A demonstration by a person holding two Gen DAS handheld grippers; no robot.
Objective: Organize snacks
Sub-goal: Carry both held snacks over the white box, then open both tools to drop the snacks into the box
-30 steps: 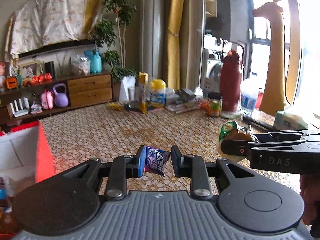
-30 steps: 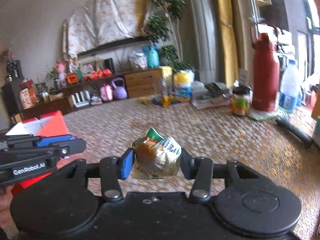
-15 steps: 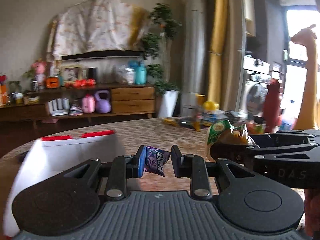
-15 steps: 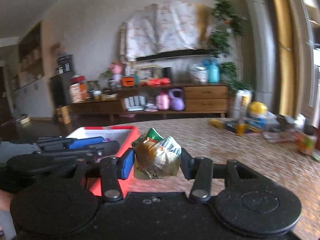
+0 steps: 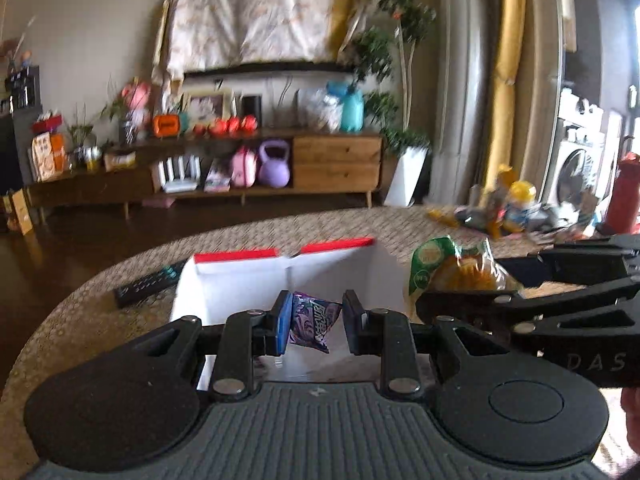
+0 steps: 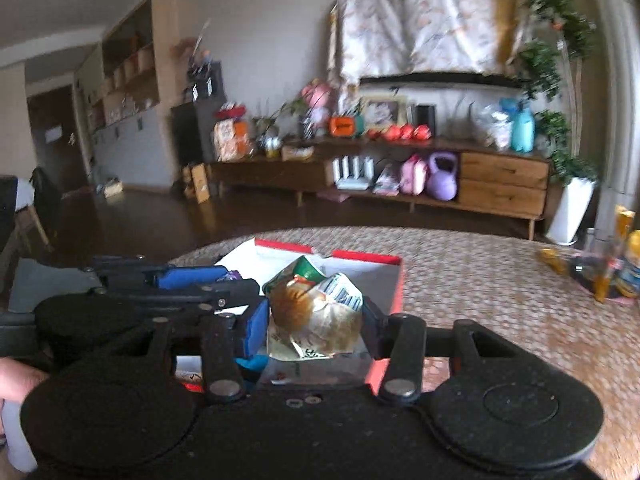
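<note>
My left gripper [image 5: 314, 322] is shut on a small purple snack packet [image 5: 313, 318] and holds it above the open red-and-white box [image 5: 240, 280]. My right gripper [image 6: 316, 322] is shut on a crumpled green and brown snack bag [image 6: 316, 316], also above the box [image 6: 384, 280]. In the left wrist view the right gripper [image 5: 460, 300] comes in from the right with its bag [image 5: 452, 268] beside the box's right wall. In the right wrist view the left gripper [image 6: 176, 280] sits at the left, over the box.
A black remote [image 5: 148, 282] lies on the patterned table [image 5: 100, 312] left of the box. Bottles, jars and packets [image 5: 512, 208] stand at the table's far right. A low wooden sideboard [image 6: 440, 184] stands across the room.
Both grippers have swung left with their snacks, from over the bare table to above the box. The box now sits directly under them.
</note>
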